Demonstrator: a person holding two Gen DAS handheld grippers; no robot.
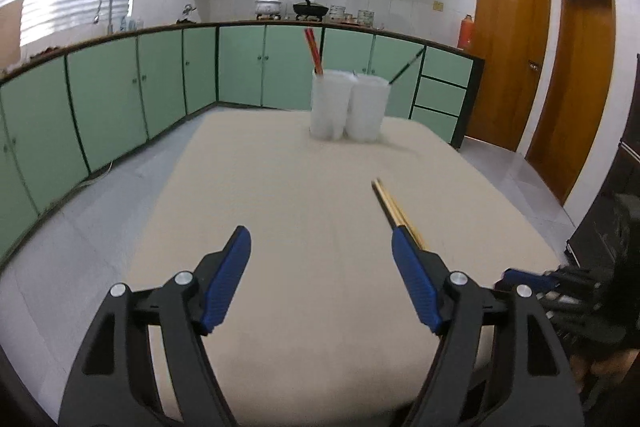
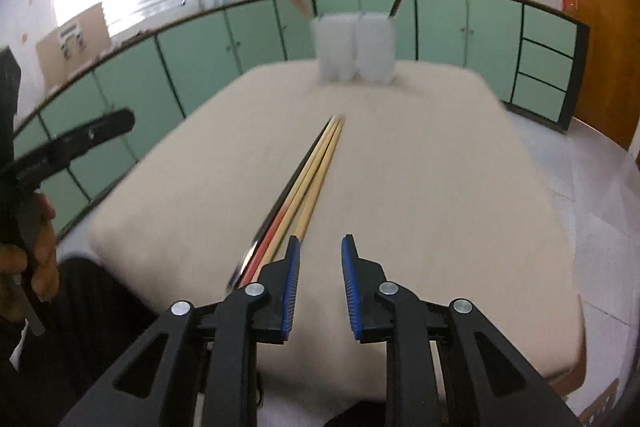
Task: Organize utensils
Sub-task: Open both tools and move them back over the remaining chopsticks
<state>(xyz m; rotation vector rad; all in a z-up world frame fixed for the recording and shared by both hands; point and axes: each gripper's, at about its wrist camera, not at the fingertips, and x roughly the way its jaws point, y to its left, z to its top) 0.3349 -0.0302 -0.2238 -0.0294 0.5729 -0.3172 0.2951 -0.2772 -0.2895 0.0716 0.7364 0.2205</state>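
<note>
Partway thru the sorting job imo. Two white cups (image 1: 348, 107) sit side by side at the far end of the table (image 1: 280, 211), well ahead of both claws. One has red chopsticks (image 1: 313, 51) standing in it, the other a dark utensil (image 1: 406, 67) leaning out, so some stuff is already put away.

What's left: a bundle of chopsticks (image 2: 308, 183) lying flat on the table, mostly light wood plus a dark one w/ a reddish end. In the right wrist view it's just ahead and a bit left of the right claw (image 2: 320, 251), near end by the left pad, tips pointing toward the cups.

Right claw is narrow, small gap, nothing between the pads. Left claw (image 1: 320, 247) is spread wide, also empty; the bundle pokes out from behind its right finger, so it's beside it, not in it.

So prob next up is grabbing those sticks and splitting them by type into the cups. No grip on anything yet afaict.
</note>
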